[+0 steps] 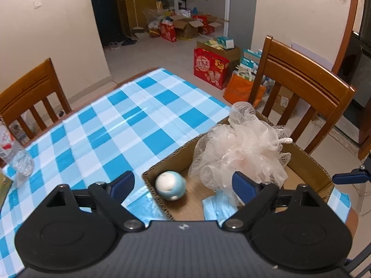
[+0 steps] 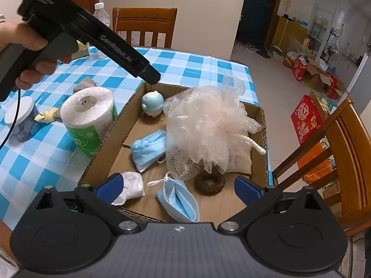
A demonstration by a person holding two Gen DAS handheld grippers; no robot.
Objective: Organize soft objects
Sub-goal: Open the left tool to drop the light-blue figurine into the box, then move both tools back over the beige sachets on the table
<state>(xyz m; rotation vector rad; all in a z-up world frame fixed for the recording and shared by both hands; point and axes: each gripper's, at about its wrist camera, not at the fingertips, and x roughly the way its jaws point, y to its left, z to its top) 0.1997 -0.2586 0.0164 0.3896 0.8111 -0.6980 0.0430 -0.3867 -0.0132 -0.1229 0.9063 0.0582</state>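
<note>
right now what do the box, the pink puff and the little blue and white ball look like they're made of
The shallow brown box looks like corrugated cardboard: fluted edges show along its matte rim. The pale pink puff seems to be gathered nylon-type mesh netting, see-through and frilly, with a white cord. The small blue and white ball figure looks smooth and matte, possibly squishy foam or rubber; that is unclear.

Blue-and-white checked cloth [image 2: 197, 62] over the surface, brown cardboard box [image 2: 263, 125], pale pink mesh bath pouf [image 2: 208, 125], light blue face masks [image 2: 148, 149], blue-and-white round toy [image 2: 151, 103], white sock [image 2: 132, 183], brown hair tie [image 2: 209, 183], green-wrapped white paper roll [image 2: 89, 115], blue-tipped black hand-held gripper [image 2: 178, 186].
</note>
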